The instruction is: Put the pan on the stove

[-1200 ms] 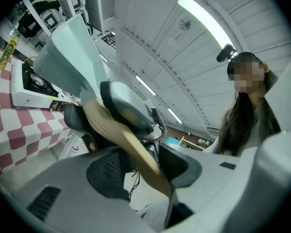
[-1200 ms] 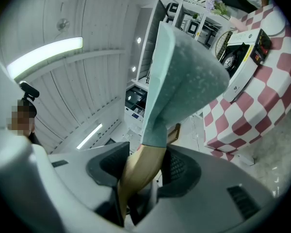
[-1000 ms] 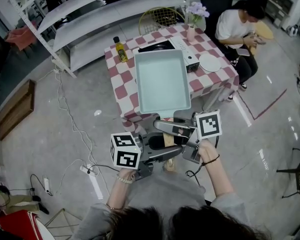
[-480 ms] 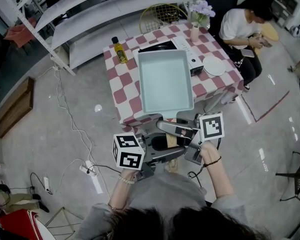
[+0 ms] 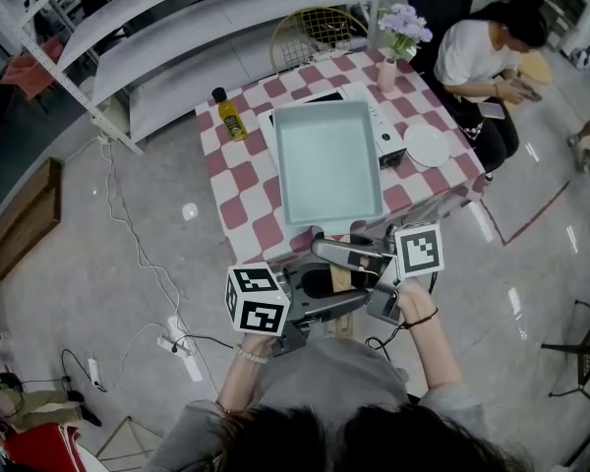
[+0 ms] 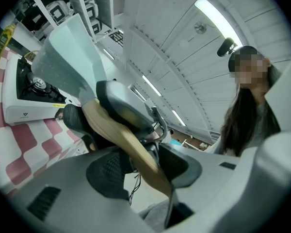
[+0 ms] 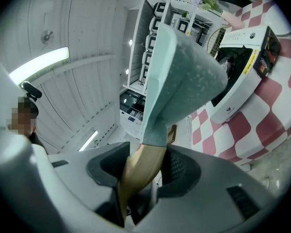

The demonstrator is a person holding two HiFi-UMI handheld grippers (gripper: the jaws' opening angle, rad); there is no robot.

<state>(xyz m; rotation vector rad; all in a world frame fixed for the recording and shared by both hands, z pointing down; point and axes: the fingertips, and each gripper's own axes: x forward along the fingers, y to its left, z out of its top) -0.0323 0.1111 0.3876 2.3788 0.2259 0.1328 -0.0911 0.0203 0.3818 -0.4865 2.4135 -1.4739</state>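
The pan (image 5: 329, 165) is a pale teal rectangular one with a wooden handle (image 5: 340, 281). It hangs level above the checkered table (image 5: 238, 180), covering most of the white stove (image 5: 390, 138). Both grippers hold the handle at the table's near edge. My left gripper (image 5: 315, 301) is shut on the handle's end (image 6: 121, 135). My right gripper (image 5: 352, 262) is shut on it nearer the pan (image 7: 184, 76). The left gripper view shows the stove (image 6: 29, 106) under the pan (image 6: 70, 57). In the right gripper view the handle (image 7: 140, 171) sits between the pads, with the stove (image 7: 242, 76) beyond.
On the table stand an oil bottle (image 5: 231, 116) at the far left, a white plate (image 5: 428, 146) at the right and a vase of flowers (image 5: 398, 42) at the far right. A seated person (image 5: 482, 52) is beside it. A power strip (image 5: 182, 347) and cables lie on the floor.
The pan has moved a little farther over the table and stove. Both grippers keep their hold on the handle.
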